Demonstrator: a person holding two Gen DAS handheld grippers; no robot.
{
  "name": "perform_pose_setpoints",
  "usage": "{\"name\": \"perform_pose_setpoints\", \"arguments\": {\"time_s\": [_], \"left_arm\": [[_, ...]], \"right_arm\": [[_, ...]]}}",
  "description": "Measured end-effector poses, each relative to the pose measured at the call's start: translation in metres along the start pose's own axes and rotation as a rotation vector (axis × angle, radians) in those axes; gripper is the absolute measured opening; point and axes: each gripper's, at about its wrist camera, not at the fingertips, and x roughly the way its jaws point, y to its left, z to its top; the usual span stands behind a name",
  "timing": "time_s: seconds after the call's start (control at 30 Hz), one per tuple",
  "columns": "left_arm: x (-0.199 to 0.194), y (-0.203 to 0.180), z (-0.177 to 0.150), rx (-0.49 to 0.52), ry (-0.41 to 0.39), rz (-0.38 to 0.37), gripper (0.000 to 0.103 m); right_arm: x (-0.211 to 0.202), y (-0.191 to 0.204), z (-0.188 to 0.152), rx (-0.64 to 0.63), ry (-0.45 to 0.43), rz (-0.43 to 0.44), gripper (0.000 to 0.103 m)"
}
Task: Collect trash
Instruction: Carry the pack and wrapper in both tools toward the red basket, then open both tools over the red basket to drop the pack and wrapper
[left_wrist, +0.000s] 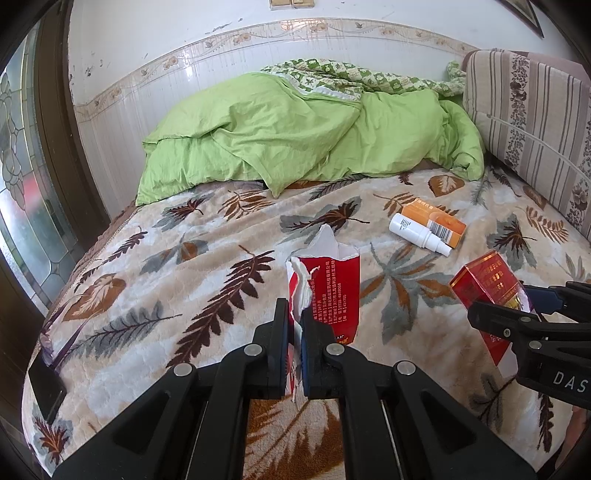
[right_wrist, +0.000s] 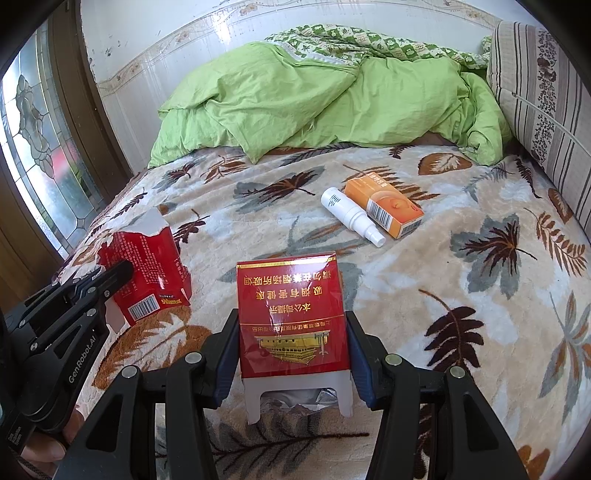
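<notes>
My left gripper (left_wrist: 294, 325) is shut on the torn wall of a red torn carton (left_wrist: 334, 291) and holds it upright over the bed; the carton also shows in the right wrist view (right_wrist: 147, 269). My right gripper (right_wrist: 291, 354) is shut on a red cigarette pack (right_wrist: 291, 314), its open end toward the camera; the pack also shows in the left wrist view (left_wrist: 487, 291). A white spray bottle (left_wrist: 417, 233) (right_wrist: 351, 216) and an orange box (left_wrist: 437, 220) (right_wrist: 388, 206) lie side by side on the leaf-pattern blanket (left_wrist: 184, 266) (right_wrist: 480, 295).
A crumpled green quilt (left_wrist: 295, 136) (right_wrist: 325, 96) lies along the far side against the tiled wall. A striped cushion (left_wrist: 532, 122) (right_wrist: 543, 85) stands at the right. A glass door (left_wrist: 26, 177) is at the left. A dark phone (left_wrist: 46, 387) lies at the bed's left edge.
</notes>
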Motion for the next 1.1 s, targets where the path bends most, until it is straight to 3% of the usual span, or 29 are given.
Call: {"name": "perform_pose_setpoints", "arguments": {"time_s": [0.77, 0.9, 1.03, 1.1], "left_arm": [[-0.004, -0.003, -0.001, 0.0, -0.005, -0.013, 0.005], [-0.019, -0.007, 0.004, -0.023, -0.011, -0.122, 0.005], [-0.044, -0.028, 0.007, 0.024, -0.044, -0.214, 0.005], [-0.058, -0.043, 0.006, 0.039, -0.033, -0.297, 0.005]], "right_arm": [[-0.006, -0.004, 0.003, 0.028, -0.011, 0.003, 0.056], [-0.028, -0.012, 0.003, 0.084, -0.047, 0.017, 0.056], [-0.072, -0.025, -0.007, 0.124, -0.113, 0.035, 0.056], [-0.102, -0.036, -0.019, 0.136, -0.141, 0.034, 0.056]]}}
